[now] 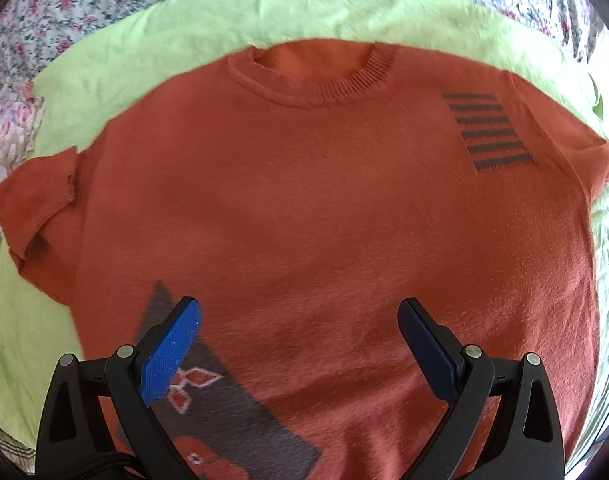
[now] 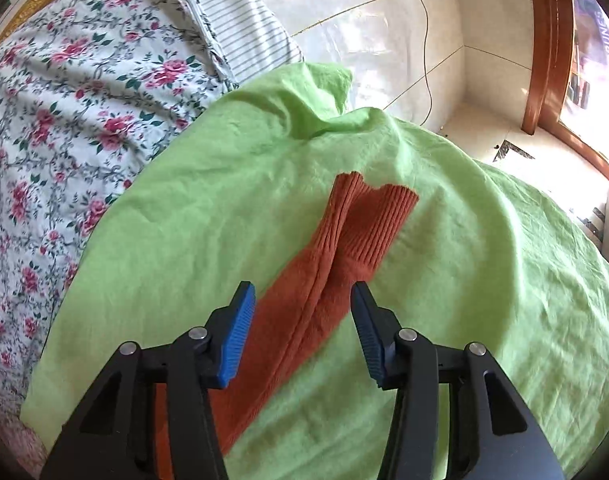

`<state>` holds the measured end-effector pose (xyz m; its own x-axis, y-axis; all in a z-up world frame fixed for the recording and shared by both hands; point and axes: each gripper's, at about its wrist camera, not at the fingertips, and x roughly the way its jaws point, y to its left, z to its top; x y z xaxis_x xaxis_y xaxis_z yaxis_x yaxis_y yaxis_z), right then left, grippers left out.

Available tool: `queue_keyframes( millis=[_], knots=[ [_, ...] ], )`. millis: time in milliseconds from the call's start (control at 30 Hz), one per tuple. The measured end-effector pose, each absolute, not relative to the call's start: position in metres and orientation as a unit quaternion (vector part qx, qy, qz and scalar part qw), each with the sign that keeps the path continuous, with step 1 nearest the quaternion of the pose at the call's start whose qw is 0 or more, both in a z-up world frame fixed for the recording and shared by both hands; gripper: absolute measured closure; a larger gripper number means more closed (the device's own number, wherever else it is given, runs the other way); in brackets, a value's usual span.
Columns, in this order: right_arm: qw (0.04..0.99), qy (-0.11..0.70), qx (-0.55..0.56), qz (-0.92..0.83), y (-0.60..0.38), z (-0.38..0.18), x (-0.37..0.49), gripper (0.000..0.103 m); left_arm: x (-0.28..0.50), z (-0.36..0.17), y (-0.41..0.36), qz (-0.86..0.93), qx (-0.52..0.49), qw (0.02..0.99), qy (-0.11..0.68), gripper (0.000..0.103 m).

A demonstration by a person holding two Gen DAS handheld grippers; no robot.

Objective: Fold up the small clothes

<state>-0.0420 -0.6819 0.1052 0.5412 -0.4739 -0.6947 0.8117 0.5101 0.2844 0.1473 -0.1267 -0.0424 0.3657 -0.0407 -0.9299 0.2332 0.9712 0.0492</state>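
Observation:
An orange knit sweater (image 1: 296, 200) lies flat, front up, on a green cloth (image 1: 184, 24), collar (image 1: 316, 76) at the far side. It has dark stripes (image 1: 488, 132) on the right chest and a grey patch (image 1: 232, 412) near the hem. My left gripper (image 1: 300, 320) is open above the lower body of the sweater. In the right wrist view the sweater's long sleeve (image 2: 304, 300) lies stretched out on the green cloth (image 2: 484, 260), ribbed cuff (image 2: 368, 220) far. My right gripper (image 2: 302, 300) is open with its fingers either side of the sleeve.
A floral bedsheet (image 2: 64, 120) lies under and around the green cloth. A striped pillow (image 2: 244, 28) sits at the far end. Beyond the bed's edge are a tiled floor (image 2: 404, 40), a thin cable (image 2: 426, 40) and a wooden door frame (image 2: 544, 60).

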Motion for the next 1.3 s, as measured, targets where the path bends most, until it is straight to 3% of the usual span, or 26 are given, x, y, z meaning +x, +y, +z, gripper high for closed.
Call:
queue_keyframes(
  millis=[100,167,233,467,700,1033,1233,1300],
  knots=[
    [0.818,0.291,0.307,-0.39,-0.695,0.095,-0.028,0.052,0.152,-0.047,-0.14,-0.09,0.09,0.818,0.561,0.004],
    [0.815,0.305,0.302,-0.389,-0.703,0.088,-0.015,0.059,0.155,-0.05,-0.146,-0.096,0.09,0.816,0.563,0.004],
    [0.808,0.324,0.296,-0.393,-0.707,0.082,-0.008,0.095,0.159,-0.052,-0.149,-0.099,0.086,0.814,0.566,0.004],
    [0.873,0.3,0.266,-0.279,-0.637,0.109,0.006,0.097,0.163,-0.05,-0.134,-0.116,0.059,0.817,0.563,0.007],
    [0.917,0.305,0.255,-0.039,-0.458,0.125,0.057,0.097,0.151,-0.042,-0.085,-0.112,0.015,0.822,0.558,0.007],
    [0.862,0.393,0.276,0.164,-0.224,0.058,0.135,0.097,0.117,-0.025,0.015,-0.073,-0.068,0.828,0.551,0.007],
    [0.826,0.458,0.261,0.198,-0.148,0.01,0.164,0.097,0.101,-0.02,0.058,-0.058,-0.112,0.829,0.544,0.007],
    [0.817,0.482,0.253,0.189,-0.138,-0.006,0.169,0.092,0.102,-0.017,0.066,-0.061,-0.12,0.83,0.541,0.007]
  ],
)
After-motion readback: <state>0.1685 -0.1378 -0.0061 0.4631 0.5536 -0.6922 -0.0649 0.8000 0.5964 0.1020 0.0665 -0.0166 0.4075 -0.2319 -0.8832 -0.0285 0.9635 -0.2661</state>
